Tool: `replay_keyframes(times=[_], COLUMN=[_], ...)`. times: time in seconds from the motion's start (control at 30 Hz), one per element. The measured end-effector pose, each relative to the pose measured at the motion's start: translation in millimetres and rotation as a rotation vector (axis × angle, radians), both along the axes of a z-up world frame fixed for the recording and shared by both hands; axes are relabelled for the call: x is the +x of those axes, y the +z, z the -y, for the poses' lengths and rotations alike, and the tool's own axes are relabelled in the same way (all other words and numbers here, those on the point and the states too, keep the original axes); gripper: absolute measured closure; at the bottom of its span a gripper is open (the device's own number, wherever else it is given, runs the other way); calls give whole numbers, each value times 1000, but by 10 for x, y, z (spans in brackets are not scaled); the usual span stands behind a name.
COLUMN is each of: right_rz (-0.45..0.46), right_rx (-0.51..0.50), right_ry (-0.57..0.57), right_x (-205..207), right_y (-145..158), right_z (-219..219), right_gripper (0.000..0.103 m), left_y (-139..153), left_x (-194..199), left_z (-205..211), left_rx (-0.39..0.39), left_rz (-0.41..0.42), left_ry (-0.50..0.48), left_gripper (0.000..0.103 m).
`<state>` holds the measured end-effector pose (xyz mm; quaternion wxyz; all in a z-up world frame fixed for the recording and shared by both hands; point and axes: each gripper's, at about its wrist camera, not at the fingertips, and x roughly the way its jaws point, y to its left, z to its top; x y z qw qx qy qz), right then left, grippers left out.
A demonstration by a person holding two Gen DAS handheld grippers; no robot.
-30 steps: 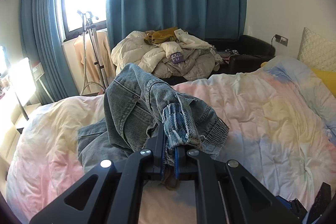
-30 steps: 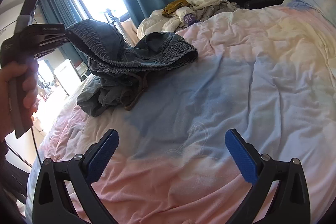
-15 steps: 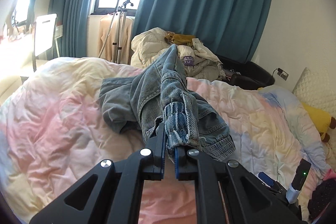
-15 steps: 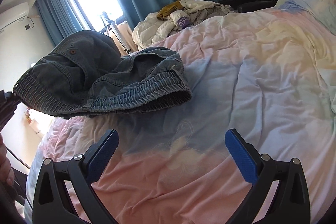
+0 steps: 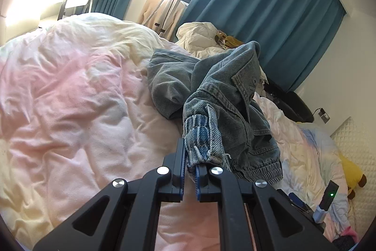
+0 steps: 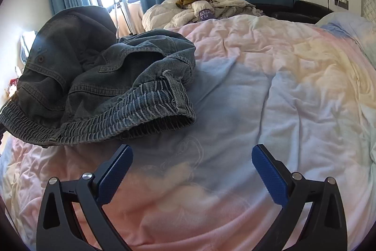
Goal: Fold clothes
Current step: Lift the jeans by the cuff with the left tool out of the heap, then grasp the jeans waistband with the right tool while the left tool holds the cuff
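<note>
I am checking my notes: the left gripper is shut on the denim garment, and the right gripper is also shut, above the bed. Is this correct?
Not quite. The left gripper is shut on the denim garment, but the right wrist view shows the right gripper open and empty above the bed.

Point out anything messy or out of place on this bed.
The denim garment lies bunched in a crumpled heap on the duvet, one edge pinched in the left gripper. Behind the bed, a pile of unfolded clothes sits heaped.

A home bedroom: a duvet-covered bed [image 6: 293, 91], teal curtains [image 5: 270, 22].
</note>
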<state>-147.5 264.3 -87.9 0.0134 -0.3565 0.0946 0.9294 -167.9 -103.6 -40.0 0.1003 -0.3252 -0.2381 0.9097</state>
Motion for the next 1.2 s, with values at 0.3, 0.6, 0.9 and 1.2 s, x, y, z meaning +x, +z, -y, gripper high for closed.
replay_keyframes(times=[0.3, 0.6, 0.9, 1.2], right_rz=[-9, -107, -182, -215], right_rx=[60, -138, -229, -271], right_ry=[-18, -43, -42, -38], right_x=[-406, -444, -323, -203], right_y=[-102, 114, 337, 499], right_z=[92, 15, -13, -27], right_gripper=[34, 82, 93, 96], left_y=[-304, -306, -339, -417], left_x=[-211, -221, -215, -153], left_z=[171, 49, -39, 6], left_rx=[51, -71, -175, -154], left_rz=[79, 78, 105, 136], left_ry=[46, 33, 58, 105], left_gripper=[97, 97, 95, 82])
